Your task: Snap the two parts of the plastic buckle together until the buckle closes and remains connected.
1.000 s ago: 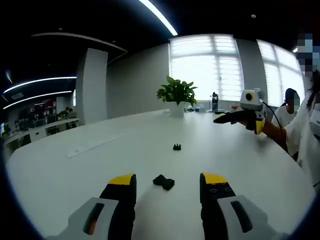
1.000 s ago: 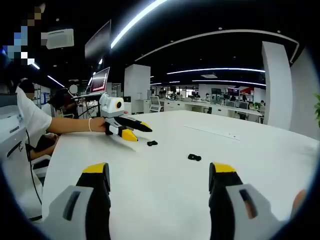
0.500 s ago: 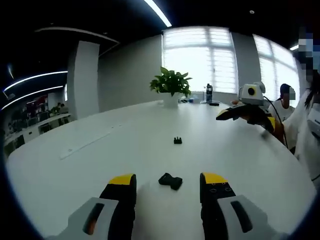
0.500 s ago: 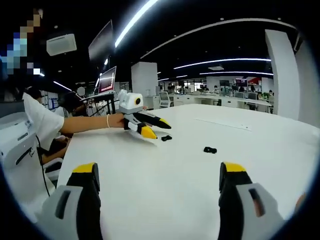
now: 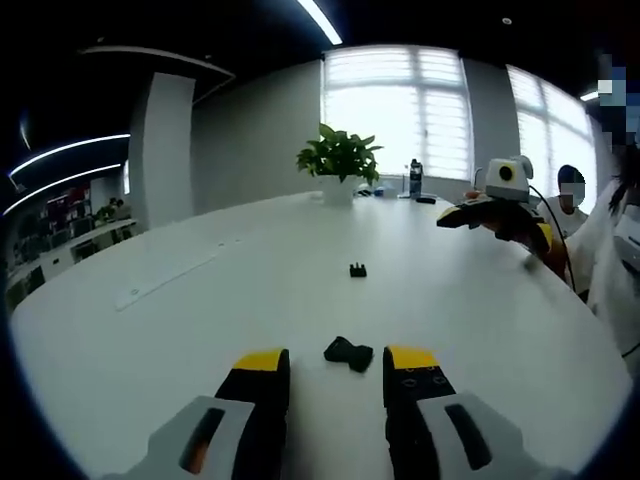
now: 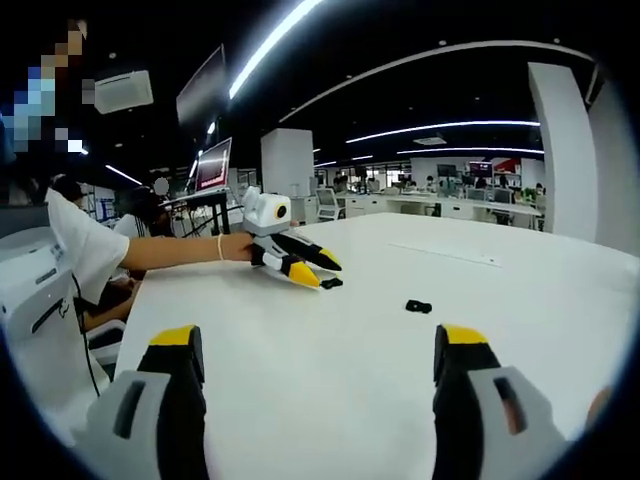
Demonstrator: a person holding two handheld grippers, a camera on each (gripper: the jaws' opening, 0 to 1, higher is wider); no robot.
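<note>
One black buckle part (image 5: 348, 352) lies on the white table (image 5: 200, 330), just ahead of the yellow tips of my left gripper (image 5: 336, 360), whose jaws stand open on either side of it without touching. The other, smaller buckle part (image 5: 357, 270) sits farther out on the table. In the right gripper view the left gripper (image 6: 325, 275) rests low over the table with the first buckle part (image 6: 331, 283) at its tips, and the smaller part (image 6: 418, 306) lies to the right. My right gripper (image 6: 318, 345) is wide open and holds nothing; it hovers at the table's right side (image 5: 478, 218).
A potted plant (image 5: 340, 160) and a dark bottle (image 5: 415, 178) stand at the table's far end. A long pale strip (image 5: 165, 280) lies on the left of the table. A person's arm (image 6: 170, 250) reaches in; a monitor (image 6: 213, 165) and office desks stand behind.
My left gripper's jaws have narrowed and moved closer around the nearer buckle part. My right gripper stays wide open and has barely shifted.
</note>
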